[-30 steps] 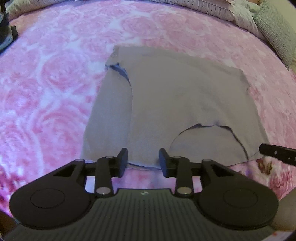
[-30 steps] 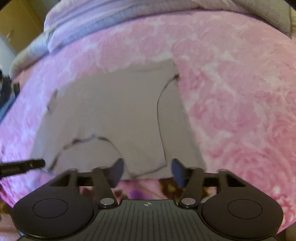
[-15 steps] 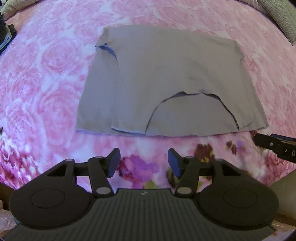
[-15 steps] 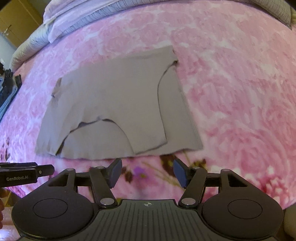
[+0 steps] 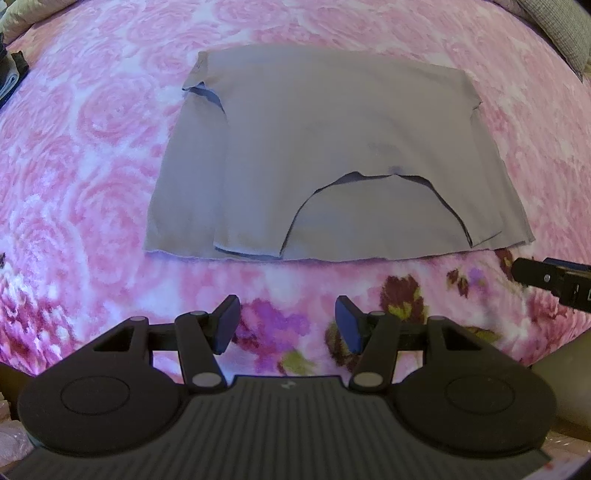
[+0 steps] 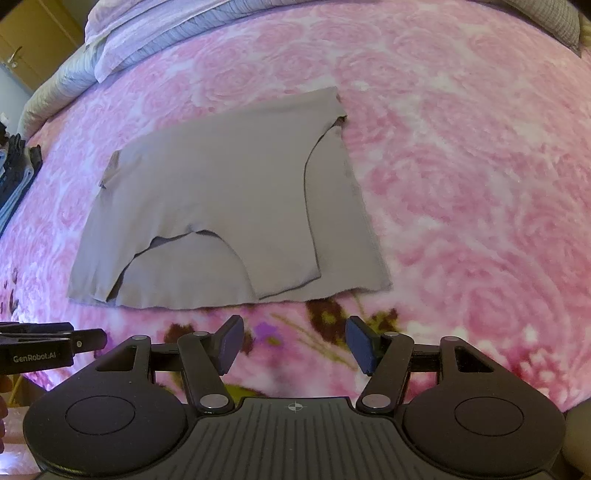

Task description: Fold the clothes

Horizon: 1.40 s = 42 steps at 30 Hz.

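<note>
A grey-brown garment [image 5: 332, 158] lies flat and folded on the pink rose-patterned bedspread [image 5: 92, 129]. In the right wrist view the same garment [image 6: 221, 206] has its near hem just beyond the fingers. My left gripper [image 5: 286, 325] hovers over the bedspread short of the hem, open, nothing between its blue pads. My right gripper [image 6: 293, 345] is also open and empty, short of the hem. Each gripper's tip shows at the edge of the other's view: the right gripper [image 5: 546, 280], the left gripper [image 6: 55, 345].
Striped and pale bedding [image 6: 155, 37] is piled along the far side of the bed. A grey textured pillow [image 5: 557, 29] lies at the far right. Dark folded clothes [image 6: 14, 173] sit at the left edge. A wooden door [image 6: 33, 40] stands beyond the bed.
Both grippers have pulled back from the garment's near hem toward the bed's edge. The left jaws, narrow at the hem a second ago, have widened. The garment stays flat.
</note>
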Motion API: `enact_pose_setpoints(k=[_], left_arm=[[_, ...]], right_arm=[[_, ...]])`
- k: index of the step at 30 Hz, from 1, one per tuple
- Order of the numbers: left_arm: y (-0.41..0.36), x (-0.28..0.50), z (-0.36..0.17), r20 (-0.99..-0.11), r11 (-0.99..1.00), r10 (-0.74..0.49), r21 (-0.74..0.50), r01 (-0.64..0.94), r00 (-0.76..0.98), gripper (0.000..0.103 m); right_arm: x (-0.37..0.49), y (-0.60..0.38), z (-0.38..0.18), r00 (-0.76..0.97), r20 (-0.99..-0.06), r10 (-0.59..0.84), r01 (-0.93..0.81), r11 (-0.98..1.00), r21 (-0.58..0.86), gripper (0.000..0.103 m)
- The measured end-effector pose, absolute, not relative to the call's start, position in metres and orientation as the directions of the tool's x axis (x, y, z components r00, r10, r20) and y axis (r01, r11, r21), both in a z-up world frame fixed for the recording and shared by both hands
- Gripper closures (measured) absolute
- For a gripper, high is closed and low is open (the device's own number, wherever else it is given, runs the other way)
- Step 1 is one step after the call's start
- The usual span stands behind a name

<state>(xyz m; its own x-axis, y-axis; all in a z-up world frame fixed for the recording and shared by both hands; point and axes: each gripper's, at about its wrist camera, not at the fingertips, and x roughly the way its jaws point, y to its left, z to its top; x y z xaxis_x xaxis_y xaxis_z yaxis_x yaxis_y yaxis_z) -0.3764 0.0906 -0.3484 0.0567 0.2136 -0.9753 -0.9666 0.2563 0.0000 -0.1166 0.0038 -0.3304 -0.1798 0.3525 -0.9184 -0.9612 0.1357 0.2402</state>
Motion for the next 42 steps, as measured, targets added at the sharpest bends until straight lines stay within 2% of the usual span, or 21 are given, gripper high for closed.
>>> enact_pose_setpoints(k=[7,13,15,17,21,24,27,28,29,32,34,37,39,42], left_arm=[[0.114,-0.405,-0.344,-0.939,0.208,0.317,-0.07,-0.976,0.135,0.051],[0.161,-0.453,-0.348,-0.903,0.06,0.387,-0.177,-0.982,0.186,0.051],[0.175,-0.464,-0.35,-0.894,0.029,0.402,-0.201,-0.979,0.196,0.051],[0.188,-0.472,-0.352,-0.891,0.007,0.409,-0.216,-0.976,0.199,0.051],[0.206,-0.484,-0.36,-0.887,-0.009,0.405,-0.244,-0.97,0.22,0.051],[0.215,-0.49,-0.367,-0.882,-0.004,0.401,-0.271,-0.963,0.247,0.051],[0.226,-0.498,-0.376,-0.887,-0.008,0.374,-0.295,-0.956,0.27,0.051],[0.23,-0.501,-0.378,-0.888,-0.008,0.365,-0.303,-0.953,0.279,0.051],[0.233,-0.504,-0.38,-0.889,-0.005,0.356,-0.31,-0.951,0.288,0.051],[0.246,-0.514,-0.385,-0.894,0.016,0.329,-0.318,-0.948,0.305,0.051],[0.255,-0.522,-0.386,-0.893,0.034,0.316,-0.326,-0.945,0.32,0.051],[0.269,-0.536,-0.387,-0.891,0.056,0.304,-0.336,-0.94,0.337,0.051],[0.276,-0.546,-0.388,-0.89,0.063,0.295,-0.345,-0.937,0.347,0.051],[0.285,-0.559,-0.387,-0.884,0.076,0.285,-0.364,-0.928,0.37,0.051]], right_arm=[[-0.078,0.031,-0.337,-0.185,-0.852,0.49,-0.95,0.134,0.283,0.045],[-0.031,0.091,-0.367,-0.277,-0.761,0.587,-0.891,0.141,0.433,0.045],[-0.017,0.11,-0.38,-0.329,-0.732,0.597,-0.854,0.142,0.5,0.048],[-0.008,0.127,-0.396,-0.38,-0.716,0.586,-0.811,0.162,0.562,0.056],[0.008,0.148,-0.417,-0.448,-0.669,0.593,-0.746,0.166,0.646,0.062],[0.014,0.156,-0.425,-0.482,-0.641,0.598,-0.702,0.175,0.691,0.071],[0.012,0.161,-0.431,-0.489,-0.634,0.599,-0.69,0.18,0.701,0.084],[0.011,0.161,-0.431,-0.48,-0.641,0.599,-0.691,0.192,0.697,0.095],[0.01,0.163,-0.431,-0.468,-0.654,0.595,-0.697,0.206,0.687,0.1],[-0.004,0.163,-0.419,-0.39,-0.714,0.582,-0.753,0.245,0.611,0.102],[-0.028,0.17,-0.399,-0.279,-0.781,0.559,-0.83,0.269,0.489,0.103],[-0.088,0.183,-0.359,-0.054,-0.847,0.528,-0.941,0.256,0.22,0.103],[-0.142,0.195,-0.33,0.076,-0.838,0.54,-0.98,0.196,0.037,0.103],[-0.229,0.206,-0.3,0.147,-0.792,0.593,-0.989,0.092,-0.114,0.103]])
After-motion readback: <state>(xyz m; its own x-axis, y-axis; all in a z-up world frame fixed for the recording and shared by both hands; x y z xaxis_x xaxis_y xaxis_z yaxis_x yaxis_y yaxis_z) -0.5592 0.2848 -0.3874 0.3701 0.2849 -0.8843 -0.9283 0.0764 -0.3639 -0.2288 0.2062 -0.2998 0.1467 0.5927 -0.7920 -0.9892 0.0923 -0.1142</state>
